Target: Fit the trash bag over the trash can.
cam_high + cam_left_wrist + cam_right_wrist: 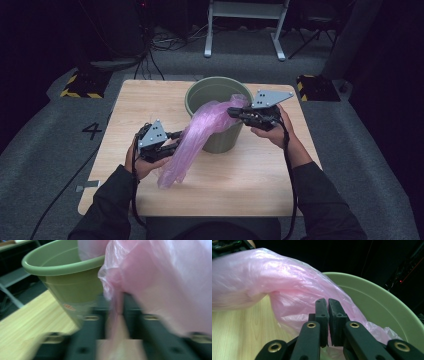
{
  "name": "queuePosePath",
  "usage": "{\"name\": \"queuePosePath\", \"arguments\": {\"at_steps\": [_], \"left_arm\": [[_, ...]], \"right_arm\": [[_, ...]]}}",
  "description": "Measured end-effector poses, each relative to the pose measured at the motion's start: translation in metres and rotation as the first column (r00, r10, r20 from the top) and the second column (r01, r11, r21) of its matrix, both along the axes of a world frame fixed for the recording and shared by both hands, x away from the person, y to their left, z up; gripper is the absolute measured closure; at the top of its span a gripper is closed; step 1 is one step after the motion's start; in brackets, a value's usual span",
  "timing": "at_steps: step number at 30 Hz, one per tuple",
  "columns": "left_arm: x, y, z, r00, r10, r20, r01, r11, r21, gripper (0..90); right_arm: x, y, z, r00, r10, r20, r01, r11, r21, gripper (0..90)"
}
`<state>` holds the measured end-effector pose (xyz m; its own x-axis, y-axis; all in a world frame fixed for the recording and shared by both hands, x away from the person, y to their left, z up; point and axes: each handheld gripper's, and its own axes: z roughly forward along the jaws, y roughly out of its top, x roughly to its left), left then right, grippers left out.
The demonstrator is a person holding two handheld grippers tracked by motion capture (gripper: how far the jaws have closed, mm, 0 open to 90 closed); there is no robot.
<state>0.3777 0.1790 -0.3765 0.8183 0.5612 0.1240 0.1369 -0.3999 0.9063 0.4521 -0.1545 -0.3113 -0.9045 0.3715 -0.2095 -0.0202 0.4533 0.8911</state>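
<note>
The right gripper has its fingers closed on the pink bag at the rim of the green bin, probably to line it. The left gripper pinches the bag's middle with fingers nearly closed. The bag stretches from near-left on the worktop to far-right, where its end hangs into the bin.

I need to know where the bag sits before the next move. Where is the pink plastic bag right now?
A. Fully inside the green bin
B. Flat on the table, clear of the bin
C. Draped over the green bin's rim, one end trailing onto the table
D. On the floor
C: the pink plastic bag arches over the near rim of the green bin, its lower end on the table.
</note>
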Motion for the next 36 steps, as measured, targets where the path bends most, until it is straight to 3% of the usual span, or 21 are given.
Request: {"name": "queuePosePath", "arguments": {"at_steps": [2,4,6,12,13,17,20,24,29,31,35,36], "left_arm": [[-0.002,0.003,0.002,0.9993,0.038,0.000,-0.038,0.9993,-0.003,37.8],[-0.003,0.011,0.003,0.9981,0.060,-0.015,-0.061,0.9969,-0.050,34.0],[-0.004,0.017,0.005,0.9963,0.084,-0.021,-0.085,0.9945,-0.061,30.1],[-0.014,0.035,0.010,0.9970,0.077,-0.001,-0.077,0.9930,-0.090,26.8],[-0.016,0.038,0.012,0.9957,0.092,0.010,-0.091,0.9917,-0.091,27.0],[-0.020,0.040,0.013,0.9973,0.072,0.018,-0.069,0.9899,-0.124,25.7],[-0.024,0.033,0.014,0.9982,0.053,0.028,-0.050,0.9927,-0.110,26.1],[-0.029,0.023,0.020,0.9987,0.014,0.049,-0.008,0.9925,-0.122,24.6],[-0.028,0.008,0.025,0.9972,-0.053,0.052,0.059,0.9919,-0.113,20.8],[-0.027,0.000,0.023,0.9956,-0.084,0.041,0.088,0.9903,-0.107,19.5],[-0.025,-0.015,0.016,0.9965,-0.073,0.040,0.076,0.9946,-0.071,19.5],[-0.025,-0.017,0.016,0.9969,-0.069,0.039,0.071,0.9954,-0.065,22.3]], "right_arm": [[0.005,0.001,-0.001,0.9995,-0.029,-0.015,0.029,0.9994,0.020,90.0],[0.007,0.001,-0.002,0.9992,-0.034,-0.020,0.035,0.9992,0.021,90.0],[0.011,0.001,-0.004,0.9980,-0.051,-0.038,0.052,0.9982,0.029,90.0],[0.022,0.000,-0.008,0.9931,-0.098,-0.065,0.100,0.9946,0.027,90.0],[0.027,0.000,-0.009,0.9902,-0.128,-0.056,0.129,0.9916,0.016,90.0],[0.038,-0.001,-0.010,0.9813,-0.183,-0.060,0.182,0.9831,-0.015,90.0],[0.046,-0.004,-0.012,0.9709,-0.230,-0.066,0.228,0.9729,-0.038,90.0],[0.056,-0.006,-0.014,0.9615,-0.268,-0.059,0.264,0.9621,-0.068,90.0],[0.059,-0.002,-0.014,0.9616,-0.271,-0.042,0.267,0.9598,-0.087,90.0],[0.060,0.001,-0.016,0.9576,-0.286,-0.032,0.281,0.9532,-0.111,89.7],[0.061,0.002,-0.017,0.9547,-0.296,-0.032,0.290,0.9499,-0.116,87.7],[0.060,0.001,-0.017,0.9539,-0.298,-0.032,0.293,0.9493,-0.113,82.9]]}}
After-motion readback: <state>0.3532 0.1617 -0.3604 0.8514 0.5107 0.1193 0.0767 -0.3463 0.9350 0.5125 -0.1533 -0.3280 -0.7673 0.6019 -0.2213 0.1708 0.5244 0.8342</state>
